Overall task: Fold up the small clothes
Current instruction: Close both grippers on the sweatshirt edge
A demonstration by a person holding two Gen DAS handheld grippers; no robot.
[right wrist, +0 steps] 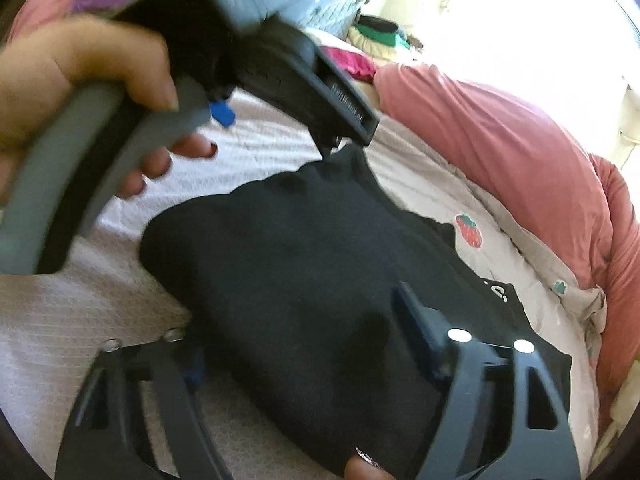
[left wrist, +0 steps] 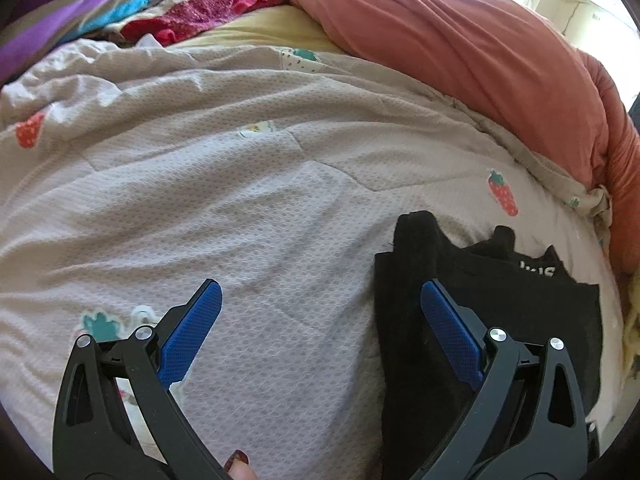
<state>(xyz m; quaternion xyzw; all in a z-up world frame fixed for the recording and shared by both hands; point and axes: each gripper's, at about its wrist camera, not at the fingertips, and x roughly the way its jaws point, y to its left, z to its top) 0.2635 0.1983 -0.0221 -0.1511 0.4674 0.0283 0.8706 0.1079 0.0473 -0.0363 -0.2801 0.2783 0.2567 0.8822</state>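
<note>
The black garment (right wrist: 312, 288) hides the right hand-held gripper's (right wrist: 300, 320) left fingertip; both spread. The left hand-held gripper (left wrist: 320, 308), released, shows mostly quilt (left wrist: 200, 184); white lettering, lower right, is cut off.

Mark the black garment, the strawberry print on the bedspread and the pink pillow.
black garment (right wrist: 304, 272): right wrist view, middle of the folded cloth.
strawberry print (left wrist: 503, 194): left wrist view, red body of the berry.
pink pillow (left wrist: 460, 56): left wrist view, its broad upper face.

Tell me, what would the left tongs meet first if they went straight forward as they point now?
Probably the pale quilt: the open left tongs point across it. The black garment lies under the right finger only. Depth is unclear.
</note>
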